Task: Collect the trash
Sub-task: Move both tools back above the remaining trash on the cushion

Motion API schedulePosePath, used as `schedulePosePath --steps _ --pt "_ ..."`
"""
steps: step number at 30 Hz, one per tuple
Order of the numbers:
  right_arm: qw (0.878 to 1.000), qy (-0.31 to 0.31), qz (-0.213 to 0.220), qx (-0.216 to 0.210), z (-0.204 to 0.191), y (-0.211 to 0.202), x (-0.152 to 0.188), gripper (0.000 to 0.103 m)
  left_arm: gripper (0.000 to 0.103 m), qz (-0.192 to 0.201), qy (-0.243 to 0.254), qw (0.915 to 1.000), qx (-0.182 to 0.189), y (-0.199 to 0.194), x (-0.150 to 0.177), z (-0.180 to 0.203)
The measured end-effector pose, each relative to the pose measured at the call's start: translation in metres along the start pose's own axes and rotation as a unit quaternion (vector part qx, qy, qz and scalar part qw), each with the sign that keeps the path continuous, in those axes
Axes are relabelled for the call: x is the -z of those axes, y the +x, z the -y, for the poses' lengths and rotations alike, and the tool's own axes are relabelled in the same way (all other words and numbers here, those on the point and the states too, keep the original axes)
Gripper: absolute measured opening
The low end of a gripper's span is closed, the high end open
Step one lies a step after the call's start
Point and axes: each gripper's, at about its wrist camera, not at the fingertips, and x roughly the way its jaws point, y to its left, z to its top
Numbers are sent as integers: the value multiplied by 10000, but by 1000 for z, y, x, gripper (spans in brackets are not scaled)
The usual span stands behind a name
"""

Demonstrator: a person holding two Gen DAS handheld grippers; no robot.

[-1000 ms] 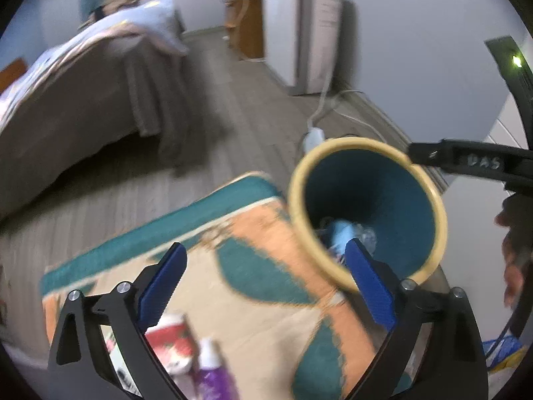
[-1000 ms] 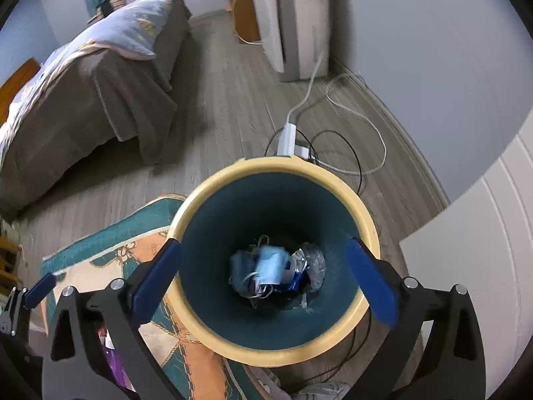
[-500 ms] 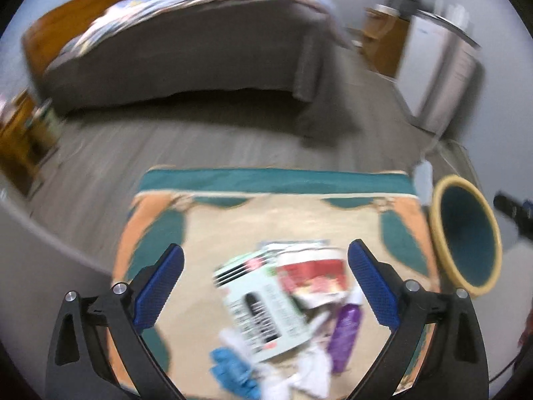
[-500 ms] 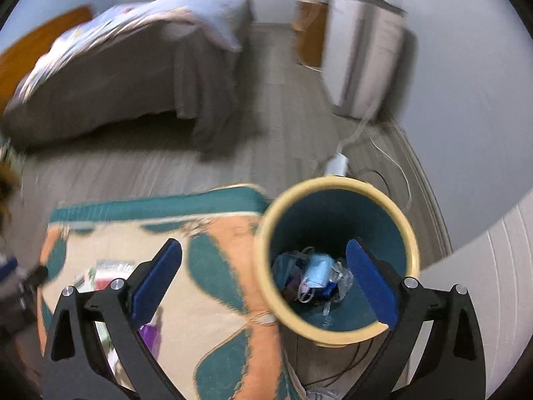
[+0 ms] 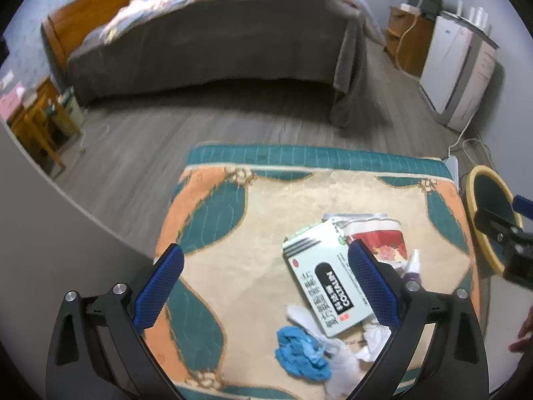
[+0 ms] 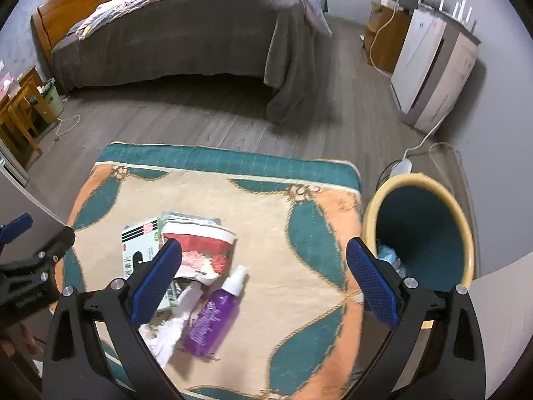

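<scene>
2 grippers, left (image 5: 265, 281) and right (image 6: 264, 278), both released, have swung from bin (image 6: 464, 230) toward trash pile (image 6: 196, 266).

Each gripper, left (image 5: 265, 285) and right (image 6: 265, 280), has black angular arms studded with silver screws and ending in blue, finely textured finger pads (image 5: 160, 286). A bit of bare skin (image 5: 523, 333) shows at the edge.

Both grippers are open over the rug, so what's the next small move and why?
Probably lower the right gripper onto the purple spray bottle. It lies loose on the rug between the open fingers, at the pile's edge nearest the trash bin, so it looks easiest to take.
</scene>
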Motion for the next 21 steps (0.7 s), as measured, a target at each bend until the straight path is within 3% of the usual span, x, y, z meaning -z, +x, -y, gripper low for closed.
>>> schedulePosePath --steps 3,7,12,16,18,21 --pt "10000 58 25 13 -3 1 1 97 98 276 347 9989 -173 -3 3 5" --pt "9995 171 -211 -153 -3 8 2 97 98 0 417 9991 52 4 4 7" --pt "9962 76 -442 -742 1 14 6 97 98 -211 532 9983 96 10 6 11" --pt "9987 -218 -241 -392 -1 10 6 97 98 -402 477 9978 211 14 7 9" --pt "9995 -216 -201 -106 -1 9 5 97 98 -437 515 9977 49 16 9 8" --pt "9994 -60 -331 -108 5 15 6 97 98 -413 593 9974 38 16 10 6"
